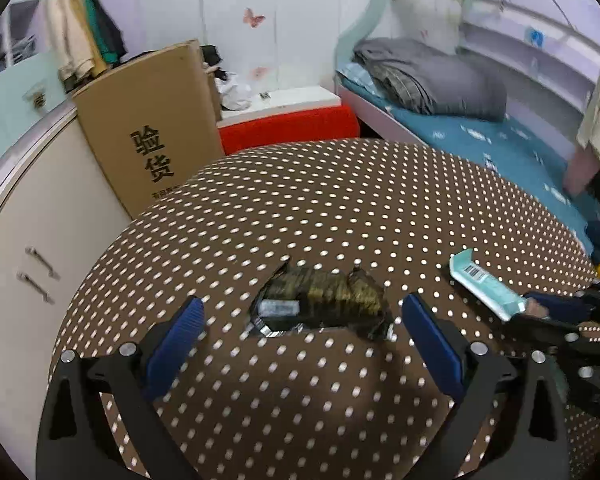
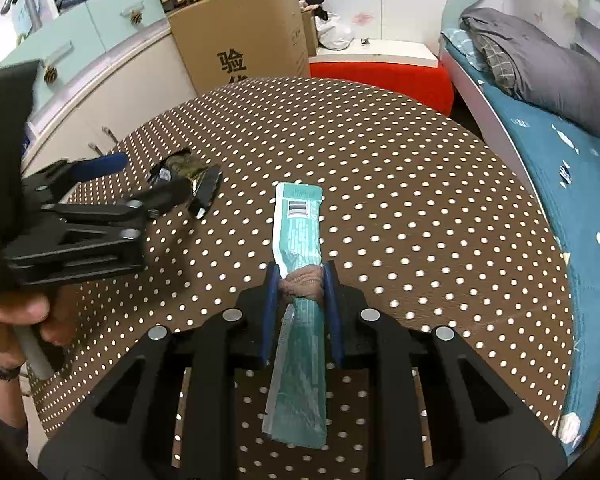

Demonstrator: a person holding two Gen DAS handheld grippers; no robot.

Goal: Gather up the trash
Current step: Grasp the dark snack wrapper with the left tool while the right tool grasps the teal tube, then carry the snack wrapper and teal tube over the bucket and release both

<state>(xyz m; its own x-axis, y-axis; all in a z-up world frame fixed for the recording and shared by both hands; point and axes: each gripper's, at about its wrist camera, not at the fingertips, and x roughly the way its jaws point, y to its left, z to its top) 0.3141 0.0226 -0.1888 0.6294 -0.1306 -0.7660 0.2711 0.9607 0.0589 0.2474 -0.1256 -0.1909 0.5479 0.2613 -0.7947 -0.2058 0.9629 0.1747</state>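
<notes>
Ribbed blue gripper [image 2: 301,280] pads around crinkled teal wrapper [image 2: 298,224]

On the round table [image 2: 380,184], a long flat wrapper [image 2: 296,216] lies at the middle of the right wrist view, its near end between the right gripper [image 2: 302,280] fingers. A crumpled wrapper [image 2: 184,172] lies to its left, before the left gripper [image 1: 300,320]. Behind the table stands a cardboard box [image 2: 240,36] at upper middle, a stool [image 2: 380,76] right of it, and a bed [image 2: 560,152] along the right edge.
</notes>
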